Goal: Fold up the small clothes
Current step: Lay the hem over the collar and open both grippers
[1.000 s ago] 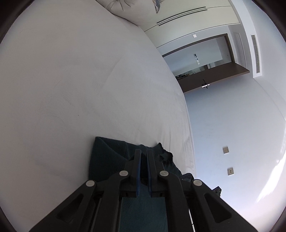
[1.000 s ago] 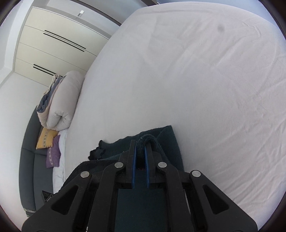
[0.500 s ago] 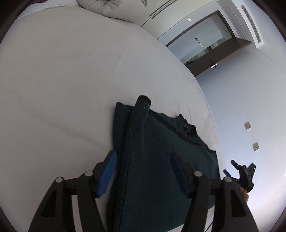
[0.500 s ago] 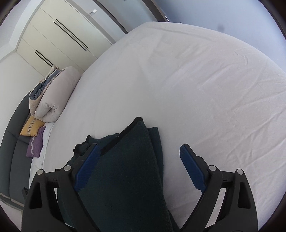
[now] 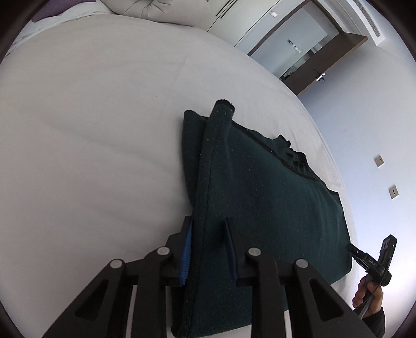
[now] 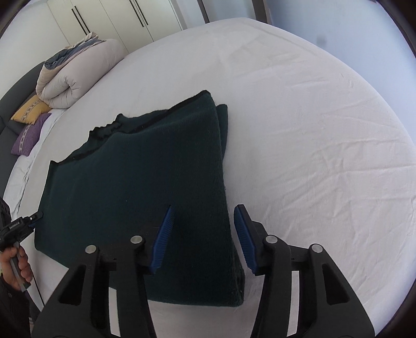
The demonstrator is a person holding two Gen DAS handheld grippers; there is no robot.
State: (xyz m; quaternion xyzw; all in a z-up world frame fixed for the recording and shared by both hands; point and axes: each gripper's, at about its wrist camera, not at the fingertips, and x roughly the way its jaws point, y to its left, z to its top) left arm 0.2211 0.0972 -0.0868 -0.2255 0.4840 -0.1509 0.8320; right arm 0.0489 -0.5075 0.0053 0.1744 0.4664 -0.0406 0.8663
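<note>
Both claws have pulled back from the dark green garment (image 5: 262, 208) since half a second ago, so more of it shows now. One second ago each claw was pinched shut on the cloth.

Now the left gripper (image 5: 209, 249) has its jaws part way open. The folded left edge of the cloth runs between the two blue pads (image 5: 186, 253). The left pad sits right at that edge, and I cannot tell if it is touching. The claw is not squeezing the cloth.

On the other side, the right gripper (image 6: 205, 239) is open wider. The right edge of the cloth lies between its blue pads (image 6: 163, 236), with a gap on each side. It holds nothing.

The garment lies folded over on the white bed sheet (image 6: 312, 130), near the front edge of the bed. Its top layer has a black trim along the far edge. One far corner sticks up a little in the left view.

A rolled-up duvet (image 6: 78, 70) sits at the far end of the bed. Beside it are a yellow cushion (image 6: 30, 111) and a purple cushion (image 6: 30, 135). White closet doors (image 6: 117, 18) stand behind them. A brown door (image 5: 330, 67) shows in the left view.
</note>
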